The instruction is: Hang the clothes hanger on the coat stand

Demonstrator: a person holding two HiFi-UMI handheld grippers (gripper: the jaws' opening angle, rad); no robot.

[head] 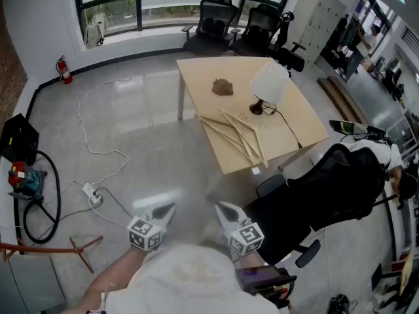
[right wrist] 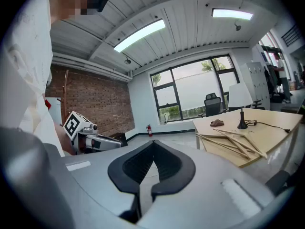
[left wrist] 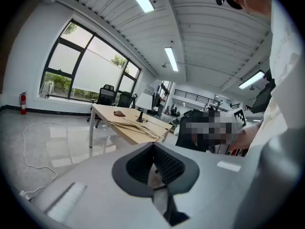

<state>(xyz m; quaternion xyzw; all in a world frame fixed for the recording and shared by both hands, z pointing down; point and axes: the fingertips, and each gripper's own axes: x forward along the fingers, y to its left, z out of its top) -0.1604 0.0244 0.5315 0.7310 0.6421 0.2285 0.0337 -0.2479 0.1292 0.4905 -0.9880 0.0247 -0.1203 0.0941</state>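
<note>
Your left gripper [left wrist: 153, 146] and right gripper [right wrist: 152, 144] both had their jaws pressed together on nothing, close to your body. The clothes hanger [head: 239, 135], thin pale wooden bars crossed in a fan, lay flat on the table [head: 196, 77] well ahead, near the lamp [head: 268, 84].

brown lump [head: 222, 87]: too small to identify | floor rods [head: 77, 247]: cut off at left edge | left claw [head: 167, 209]: blurred
</note>
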